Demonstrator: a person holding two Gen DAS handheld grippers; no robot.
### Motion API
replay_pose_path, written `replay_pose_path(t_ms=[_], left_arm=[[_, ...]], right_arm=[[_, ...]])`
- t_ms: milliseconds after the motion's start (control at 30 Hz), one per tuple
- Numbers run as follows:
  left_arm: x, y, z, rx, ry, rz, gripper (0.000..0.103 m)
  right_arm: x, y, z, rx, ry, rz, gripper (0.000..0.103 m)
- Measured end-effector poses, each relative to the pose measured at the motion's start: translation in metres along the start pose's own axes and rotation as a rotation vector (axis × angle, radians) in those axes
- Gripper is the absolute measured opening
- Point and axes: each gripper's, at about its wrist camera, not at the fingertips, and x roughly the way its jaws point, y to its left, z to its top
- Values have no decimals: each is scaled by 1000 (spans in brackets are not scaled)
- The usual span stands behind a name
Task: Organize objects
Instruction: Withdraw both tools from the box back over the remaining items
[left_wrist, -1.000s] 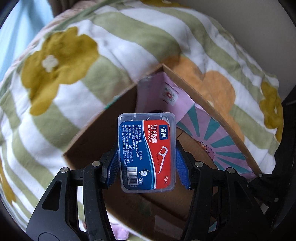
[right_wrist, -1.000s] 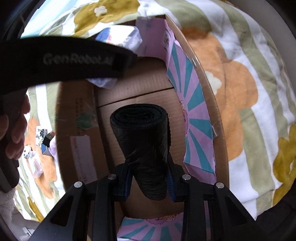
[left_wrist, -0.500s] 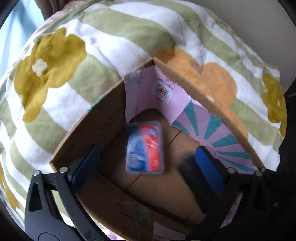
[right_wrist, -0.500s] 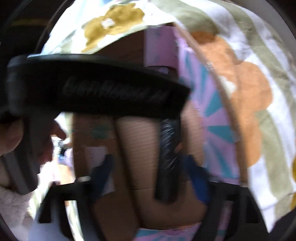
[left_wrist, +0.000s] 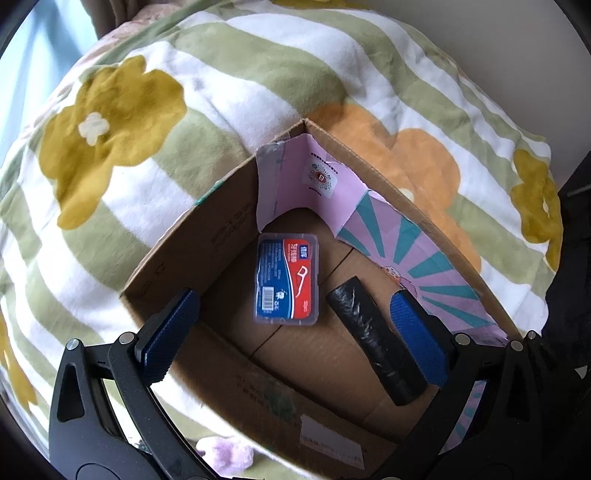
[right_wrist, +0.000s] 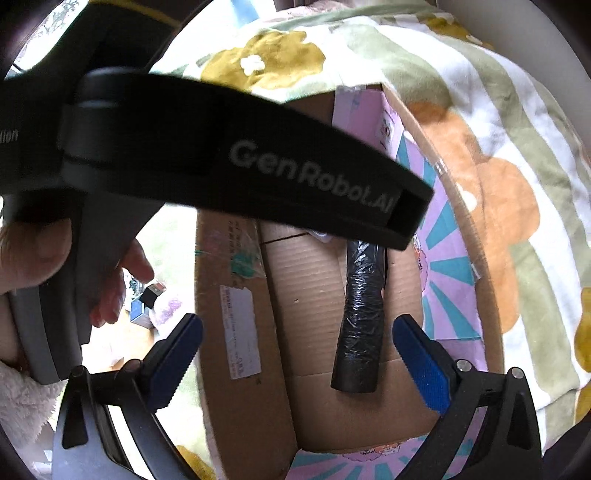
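Note:
A clear dental floss case (left_wrist: 287, 279) with a blue and red label lies flat on the floor of an open cardboard box (left_wrist: 192, 236). A black roll of plastic bags (left_wrist: 375, 339) lies beside it on the right, and shows in the right wrist view (right_wrist: 360, 317) too. My left gripper (left_wrist: 295, 328) is open and empty above the box. My right gripper (right_wrist: 295, 354) is open and empty above the roll. The left gripper's black body (right_wrist: 221, 155) crosses the right wrist view and hides the floss case there.
The box (right_wrist: 236, 332) sits on a striped flower-print blanket (left_wrist: 147, 110). Pink and teal paper (left_wrist: 413, 251) lines its right wall. Small items (right_wrist: 147, 299) lie on the blanket left of the box, near the hand (right_wrist: 110, 288).
Both grippers opened. The floss case dropped from my left gripper and the black roll from my right gripper onto the box floor. Both grippers have pulled back upward.

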Motion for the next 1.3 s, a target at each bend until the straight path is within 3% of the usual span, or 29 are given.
replay_pose_path(t_ms=[333, 500, 567, 700, 900, 1300], left_arm=[[-84, 6, -23, -47, -94, 15, 103], [-143, 21, -53, -136, -160, 38, 103], [-164, 29, -67, -175, -182, 48, 103], [-211, 47, -114, -266, -234, 93, 103], [-272, 72, -198, -414, -305, 203, 103], [-341, 104, -359, -770, -437, 298, 103]], right_arm=[[-60, 28, -20, -95, -49, -8, 102], [-89, 62, -20, -154, -88, -1, 102], [-93, 87, 17, -177, -102, 5, 102], [-109, 117, 26, -230, -150, 18, 102], [-121, 162, 12, -327, -202, 46, 102], [-144, 233, -31, -517, -273, 70, 102]])
